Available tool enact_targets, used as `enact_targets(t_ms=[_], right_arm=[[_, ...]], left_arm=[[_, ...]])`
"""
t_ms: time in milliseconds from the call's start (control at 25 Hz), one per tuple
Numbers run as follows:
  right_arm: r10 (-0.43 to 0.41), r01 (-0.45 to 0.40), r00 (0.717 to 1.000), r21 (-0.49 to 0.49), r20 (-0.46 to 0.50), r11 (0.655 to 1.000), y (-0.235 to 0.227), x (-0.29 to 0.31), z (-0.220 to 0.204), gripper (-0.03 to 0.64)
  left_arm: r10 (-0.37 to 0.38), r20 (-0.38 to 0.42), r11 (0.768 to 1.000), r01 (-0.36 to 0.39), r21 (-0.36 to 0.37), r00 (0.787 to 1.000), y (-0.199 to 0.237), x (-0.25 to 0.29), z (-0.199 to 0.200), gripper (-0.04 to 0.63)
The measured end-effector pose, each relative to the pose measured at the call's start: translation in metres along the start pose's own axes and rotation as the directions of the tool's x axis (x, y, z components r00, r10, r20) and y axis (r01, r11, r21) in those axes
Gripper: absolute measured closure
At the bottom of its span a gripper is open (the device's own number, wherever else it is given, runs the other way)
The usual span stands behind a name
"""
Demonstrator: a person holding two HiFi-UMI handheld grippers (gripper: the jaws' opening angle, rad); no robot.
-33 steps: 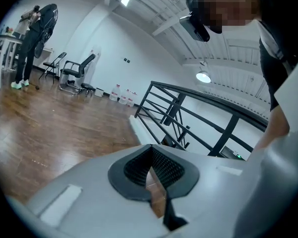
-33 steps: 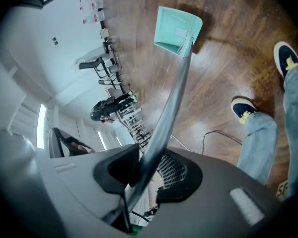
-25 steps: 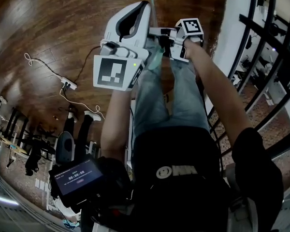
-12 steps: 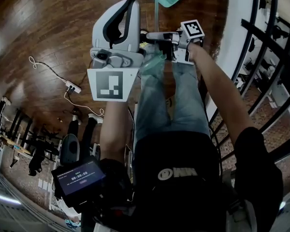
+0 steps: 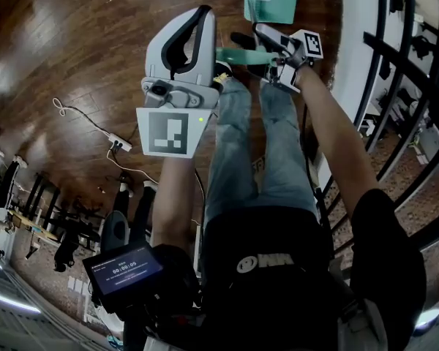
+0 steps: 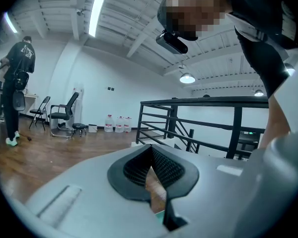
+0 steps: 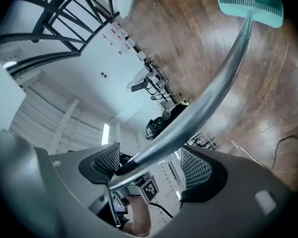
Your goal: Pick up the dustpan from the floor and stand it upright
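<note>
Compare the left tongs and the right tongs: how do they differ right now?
The left tongs are shut, tips touching; the right tongs stand wide apart, having just been opening. The teal dustpan's grey metal handle runs between the right tongs; nothing sits between the left tongs' tips. Both have black ribbed pads.

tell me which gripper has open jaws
The right gripper: its jaws have just opened with the grey metal dustpan pole between them; the left gripper's jaws meet.
</note>
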State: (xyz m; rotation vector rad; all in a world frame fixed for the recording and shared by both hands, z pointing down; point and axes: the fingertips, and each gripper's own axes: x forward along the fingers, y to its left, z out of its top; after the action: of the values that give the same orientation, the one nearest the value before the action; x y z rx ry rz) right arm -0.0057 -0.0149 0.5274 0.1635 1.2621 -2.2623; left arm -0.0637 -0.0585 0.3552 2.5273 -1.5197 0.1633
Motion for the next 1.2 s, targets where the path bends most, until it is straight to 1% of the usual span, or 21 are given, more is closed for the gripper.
enact_targets(t_ms=[160, 240, 280, 360, 400, 440, 480, 520, 640, 720, 760, 800, 880, 920, 960, 1000, 1040, 1080, 1120, 1160, 1200], right_arm=[[0.114, -0.110, 0.991, -0.058, 0.069, 0.992, 0.018, -0.007, 0.019, 0.219], [0.144, -0.136, 0.984, -0.077, 0.106, 0.988, 0.024, -0.013, 0.025, 0.216], [0.151, -0.142, 0.982, -0.085, 0.117, 0.986, 0.028, -0.017, 0.028, 0.216], [0.161, -0.149, 0.976, -0.090, 0.144, 0.985, 0.034, -0.029, 0.037, 0.216], [0.159, -0.146, 0.974, -0.087, 0.163, 0.985, 0.036, -0.036, 0.041, 0.216], [0.145, -0.132, 0.973, -0.084, 0.178, 0.988, 0.036, -0.043, 0.043, 0.215], [0.117, -0.103, 0.977, -0.089, 0.180, 0.991, 0.033, -0.049, 0.041, 0.218], [0.073, -0.057, 0.983, -0.102, 0.169, 0.993, 0.029, -0.056, 0.036, 0.218], [-0.097, 0.123, 0.985, -0.188, 0.142, 0.974, 0.020, -0.081, 0.025, 0.238], [-0.222, 0.261, 0.961, -0.284, 0.164, 0.922, 0.021, -0.101, 0.030, 0.270], [-0.289, 0.336, 0.940, -0.353, 0.181, 0.873, 0.025, -0.109, 0.035, 0.281], [-0.352, 0.404, 0.915, -0.439, 0.198, 0.803, 0.031, -0.113, 0.042, 0.292], [-0.429, 0.477, 0.871, -0.626, 0.240, 0.618, 0.056, -0.106, 0.056, 0.313], [-0.437, 0.488, 0.856, -0.709, 0.276, 0.508, 0.075, -0.095, 0.061, 0.322], [-0.426, 0.497, 0.842, -0.782, 0.329, 0.377, 0.097, -0.079, 0.063, 0.344], [-0.393, 0.503, 0.830, -0.835, 0.395, 0.224, 0.124, -0.062, 0.064, 0.387], [-0.340, 0.502, 0.823, -0.862, 0.454, 0.064, 0.155, -0.042, 0.059, 0.437], [-0.281, 0.493, 0.822, -0.866, 0.495, -0.084, 0.185, -0.020, 0.048, 0.503], [-0.232, 0.476, 0.825, -0.855, 0.516, -0.207, 0.210, 0.001, 0.032, 0.559], [-0.203, 0.454, 0.829, -0.838, 0.522, -0.303, 0.229, 0.021, 0.011, 0.607], [-0.195, 0.424, 0.833, -0.824, 0.517, -0.374, 0.238, 0.038, -0.010, 0.612]], left_arm=[[-0.012, -0.036, 1.000, 0.011, -0.021, 0.999, -0.002, -0.005, -0.009, 0.580], [-0.033, -0.093, 0.999, 0.032, -0.008, 0.995, -0.006, -0.006, -0.021, 0.580], [-0.056, -0.147, 0.998, 0.060, 0.023, 0.988, -0.009, -0.003, -0.025, 0.580], [-0.117, -0.259, 0.980, 0.154, 0.125, 0.959, -0.019, 0.012, -0.025, 0.580], [-0.127, -0.233, 0.979, 0.161, 0.129, 0.964, -0.024, 0.023, -0.014, 0.580], [-0.120, -0.155, 0.987, 0.135, 0.092, 0.981, -0.027, 0.035, 0.002, 0.578], [-0.106, -0.073, 0.993, 0.110, 0.044, 0.992, -0.031, 0.046, 0.016, 0.578], [-0.101, -0.024, 0.995, 0.102, 0.010, 0.995, -0.035, 0.052, 0.024, 0.578], [-0.123, -0.018, 0.992, 0.123, -0.008, 0.992, -0.047, 0.056, 0.023, 0.578], [-0.125, -0.026, 0.992, 0.124, -0.008, 0.992, -0.049, 0.058, 0.022, 0.578], [-0.122, -0.025, 0.993, 0.122, -0.005, 0.992, -0.049, 0.060, 0.023, 0.578], [-0.119, -0.024, 0.993, 0.119, -0.001, 0.993, -0.047, 0.061, 0.023, 0.578], [-0.107, -0.011, 0.994, 0.107, -0.002, 0.994, -0.039, 0.061, 0.022, 0.578], [-0.099, -0.004, 0.995, 0.099, -0.005, 0.995, -0.035, 0.059, 0.021, 0.578], [-0.094, 0.000, 0.996, 0.094, -0.004, 0.996, -0.032, 0.057, 0.021, 0.577], [-0.092, 0.002, 0.996, 0.092, 0.003, 0.996, -0.031, 0.054, 0.023, 0.578], [-0.091, 0.008, 0.996, 0.091, 0.014, 0.996, -0.031, 0.051, 0.028, 0.578], [-0.090, 0.015, 0.996, 0.089, 0.026, 0.996, -0.033, 0.047, 0.036, 0.578], [-0.086, 0.018, 0.996, 0.085, 0.034, 0.996, -0.036, 0.041, 0.048, 0.578], [-0.079, 0.019, 0.996, 0.079, 0.040, 0.997, -0.040, 0.033, 0.060, 0.577], [-0.072, 0.020, 0.996, 0.071, 0.044, 0.997, -0.044, 0.023, 0.072, 0.578]])
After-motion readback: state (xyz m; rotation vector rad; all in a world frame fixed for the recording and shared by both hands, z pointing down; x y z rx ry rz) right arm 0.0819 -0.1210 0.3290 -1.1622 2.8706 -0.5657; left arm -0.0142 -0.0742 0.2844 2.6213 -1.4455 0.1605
